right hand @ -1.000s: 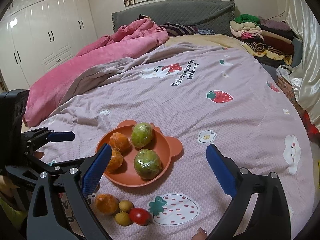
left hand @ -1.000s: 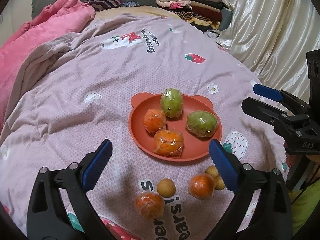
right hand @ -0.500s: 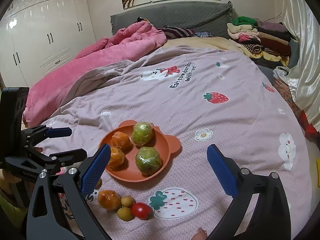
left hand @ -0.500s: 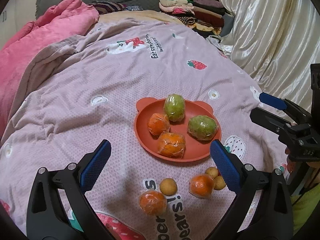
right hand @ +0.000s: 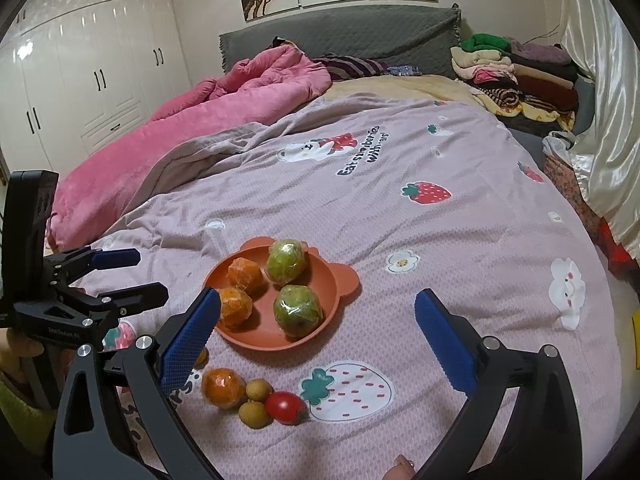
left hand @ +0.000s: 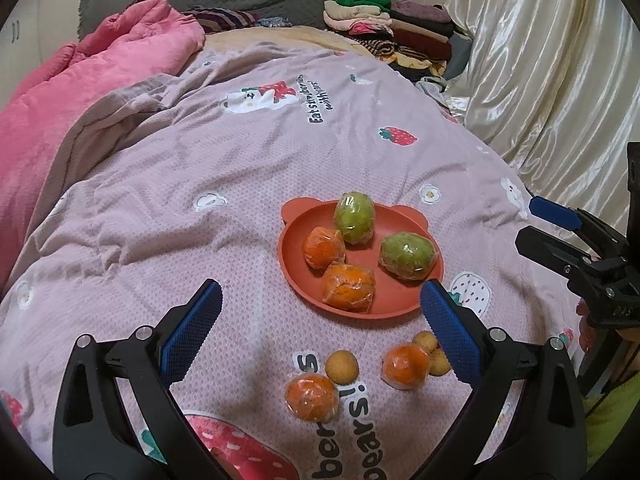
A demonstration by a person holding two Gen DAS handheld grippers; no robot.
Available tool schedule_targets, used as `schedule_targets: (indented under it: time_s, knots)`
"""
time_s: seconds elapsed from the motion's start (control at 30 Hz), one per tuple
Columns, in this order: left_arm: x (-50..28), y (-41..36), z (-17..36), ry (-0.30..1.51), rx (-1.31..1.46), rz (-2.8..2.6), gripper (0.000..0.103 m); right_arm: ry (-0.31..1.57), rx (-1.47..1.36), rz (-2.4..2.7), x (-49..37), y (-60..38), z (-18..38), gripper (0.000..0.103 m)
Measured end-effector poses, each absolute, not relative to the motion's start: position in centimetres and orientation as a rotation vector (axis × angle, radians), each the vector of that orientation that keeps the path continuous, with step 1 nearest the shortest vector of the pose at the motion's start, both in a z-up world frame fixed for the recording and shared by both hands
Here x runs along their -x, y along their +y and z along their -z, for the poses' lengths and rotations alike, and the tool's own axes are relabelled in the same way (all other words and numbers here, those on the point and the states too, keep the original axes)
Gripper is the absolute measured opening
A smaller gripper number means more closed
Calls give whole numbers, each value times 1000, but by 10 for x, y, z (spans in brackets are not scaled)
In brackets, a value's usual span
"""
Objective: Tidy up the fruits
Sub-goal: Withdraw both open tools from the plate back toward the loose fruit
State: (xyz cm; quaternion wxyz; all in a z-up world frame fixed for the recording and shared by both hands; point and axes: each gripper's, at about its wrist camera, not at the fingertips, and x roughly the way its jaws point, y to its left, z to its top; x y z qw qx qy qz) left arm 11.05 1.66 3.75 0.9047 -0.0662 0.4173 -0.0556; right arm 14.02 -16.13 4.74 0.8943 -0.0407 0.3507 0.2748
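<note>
left tongs (left hand: pixel 320 320): mine, spread wide, nothing between the pads; they hang above the bed quilt just short of the plate.
right tongs (right hand: pixel 316 324): mine, likewise spread wide and holding nothing; seen from the left camera at 3 o'clock.
plate (left hand: pixel 298 276): orange, bear-eared, resting on the quilt (left hand: pixel 200 152), just past centre in the left view.
done: four wrapped fruits lie on the plate, two green ones (left hand: pixel 354 218) (left hand: pixel 407 255) at its 12 and 3 o'clock, two wrapped oranges (left hand: pixel 323 247) (left hand: pixel 349 287) at its 9 and 6 o'clock.
left: a loose group on the quilt at 6 o'clock from the plate, well clear of its rim. it holds two wrapped oranges (left hand: pixel 312 396) (left hand: pixel 406 365), small tan round fruits (left hand: pixel 341 366) and a red tomato (right hand: pixel 285 407) touching them. the right view hides part of the group behind a finger.
progress: in my judgement roughly half; large fruit plated, small items not yet.
risk: small round fruit may roll on soft bedding.
</note>
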Motion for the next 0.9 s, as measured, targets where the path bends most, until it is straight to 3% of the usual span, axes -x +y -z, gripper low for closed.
schedule_targets:
  time_s: [0.9]
  knots:
    - [-79,-12,-34,878,57,132,93,750,163,-546,-108,-184,-29,98]
